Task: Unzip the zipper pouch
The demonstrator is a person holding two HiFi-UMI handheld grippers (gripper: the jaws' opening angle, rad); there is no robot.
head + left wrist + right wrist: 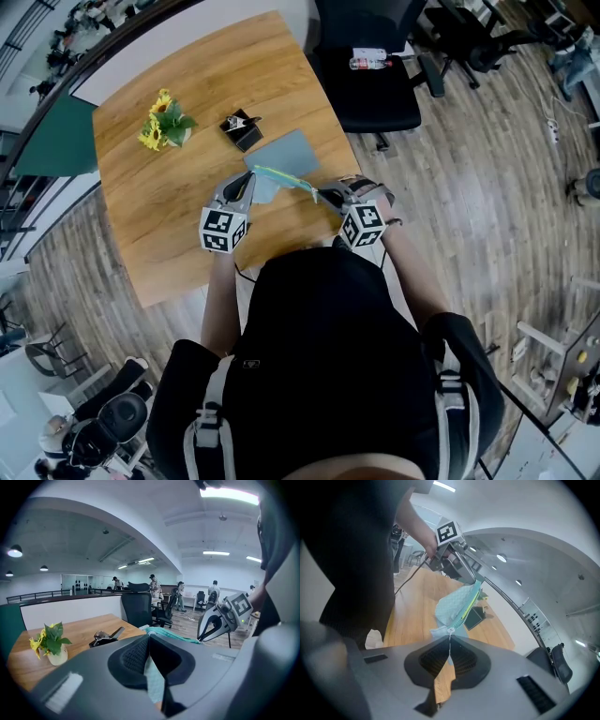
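A pale teal zipper pouch (281, 161) with a yellow-green zipper hangs in the air over the wooden table (169, 206), stretched between both grippers. My left gripper (249, 184) is shut on one end of the pouch; its fabric (153, 679) shows pinched between the jaws. My right gripper (323, 195) is shut on the zipper pull (450, 633) at the pouch's other end. From there the pouch (457, 604) runs up to the left gripper (465, 577). The right gripper (216, 623) also shows in the left gripper view, beyond the pouch's edge (166, 633).
A small pot of yellow flowers (164, 122) and a black clip-like object (242, 130) sit on the table's far side. A black office chair (370, 66) stands beyond the table's right corner. Several people stand far off in the room (154, 585).
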